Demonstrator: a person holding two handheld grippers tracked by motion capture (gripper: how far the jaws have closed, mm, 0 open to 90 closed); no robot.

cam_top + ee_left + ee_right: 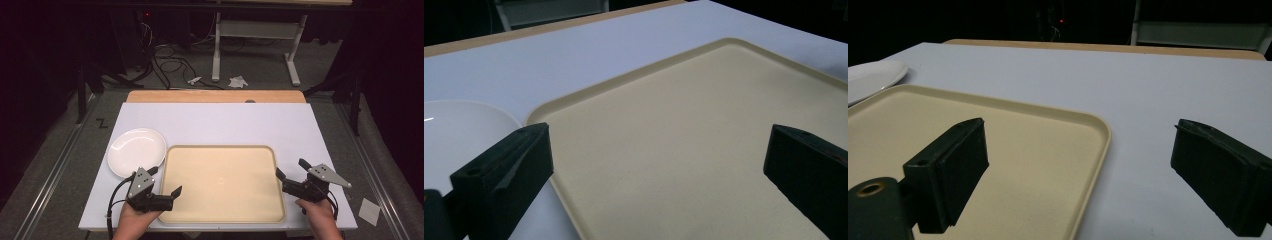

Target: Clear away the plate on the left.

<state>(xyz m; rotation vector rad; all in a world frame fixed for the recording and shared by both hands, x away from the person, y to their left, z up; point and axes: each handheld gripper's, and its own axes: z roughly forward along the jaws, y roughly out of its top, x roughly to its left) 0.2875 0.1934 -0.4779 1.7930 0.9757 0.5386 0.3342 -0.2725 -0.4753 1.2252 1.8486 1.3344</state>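
Two open claws flanking an empty beige rectangular plastic tray [223,182] on the white surface [220,122].
Left claw [168,181] and right claw [290,170] stand apart, empty; uneven grips would likely tilt the tray against the round white plate [136,151].

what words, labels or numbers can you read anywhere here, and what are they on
"Z": a black zigzag mark on the grey floor left of the table; it reads like that letter but may be only tape.
No print shows on the tray, the plate, the white table top or either gripper.
Small white square on the floor at right: too small to read.
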